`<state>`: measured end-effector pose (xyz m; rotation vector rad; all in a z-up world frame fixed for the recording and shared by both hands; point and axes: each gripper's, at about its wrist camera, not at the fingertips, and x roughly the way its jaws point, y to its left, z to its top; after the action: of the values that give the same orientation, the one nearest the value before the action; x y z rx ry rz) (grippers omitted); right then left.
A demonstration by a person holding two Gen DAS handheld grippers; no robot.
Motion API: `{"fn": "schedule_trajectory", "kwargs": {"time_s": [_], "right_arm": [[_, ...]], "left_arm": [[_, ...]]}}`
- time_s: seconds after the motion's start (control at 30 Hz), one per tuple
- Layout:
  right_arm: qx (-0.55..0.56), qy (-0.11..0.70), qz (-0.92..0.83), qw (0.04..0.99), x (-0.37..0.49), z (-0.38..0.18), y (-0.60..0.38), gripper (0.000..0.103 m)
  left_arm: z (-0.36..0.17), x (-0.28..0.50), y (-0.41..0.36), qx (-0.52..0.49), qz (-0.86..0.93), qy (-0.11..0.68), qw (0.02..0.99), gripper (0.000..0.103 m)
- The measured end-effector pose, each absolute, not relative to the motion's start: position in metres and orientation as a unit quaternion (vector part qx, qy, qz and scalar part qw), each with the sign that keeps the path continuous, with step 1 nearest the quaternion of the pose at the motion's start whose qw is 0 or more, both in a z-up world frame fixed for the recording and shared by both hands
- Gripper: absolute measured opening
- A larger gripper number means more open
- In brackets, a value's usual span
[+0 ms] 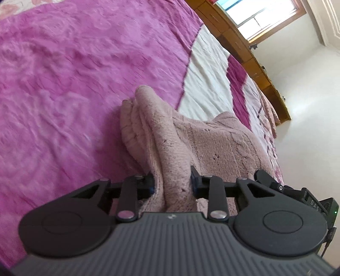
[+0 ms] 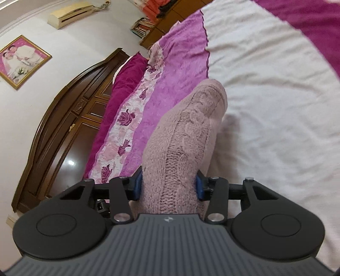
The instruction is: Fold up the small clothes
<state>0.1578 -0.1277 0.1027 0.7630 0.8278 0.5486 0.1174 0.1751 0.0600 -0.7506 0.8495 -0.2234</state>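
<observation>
Bed (image 1: 63, 85): covered by a crinkly pink-purple spread with a wide white band (image 2: 276, 106) across it.
Room, left view: brown wooden drawers (image 1: 231, 40) along the bed's far edge at 1 o'clock; bright window (image 1: 259, 14) above them; pale floor at 3 o'clock.
Room, right view: dark wooden headboard (image 2: 63, 118) at 9 o'clock; framed picture (image 2: 21, 61) on the white wall at 10 o'clock; air unit (image 2: 70, 12) at 11 o'clock.
Sweater (image 1: 223, 144): pink knit, bunched on the bed near its side edge.
Left gripper (image 1: 172, 182): fingers clamped on a thick fold of the sweater.
Right gripper (image 2: 167, 186): fingers clamped on a knit part (image 2: 187, 131) sticking up toward 12 o'clock.
Open room: wide bare bedspread from 9 to 12 o'clock in the left view; white band from 1 to 4 o'clock in the right view.
</observation>
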Motion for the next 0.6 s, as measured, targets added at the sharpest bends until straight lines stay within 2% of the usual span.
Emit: {"fn": "schedule_trajectory", "kwargs": {"time_s": [0.33, 0.6], "right_arm": [[0.334, 0.353, 0.227, 0.844, 0.094, 0.126, -0.199, 0.051], [0.328, 0.387, 0.181, 0.842, 0.061, 0.081, -0.229, 0.051]], "left_arm": [[0.063, 0.098, 0.108, -0.332, -0.166, 0.411, 0.832, 0.032], [0.048, 0.089, 0.081, -0.238, -0.146, 0.443, 0.852, 0.032]]}}
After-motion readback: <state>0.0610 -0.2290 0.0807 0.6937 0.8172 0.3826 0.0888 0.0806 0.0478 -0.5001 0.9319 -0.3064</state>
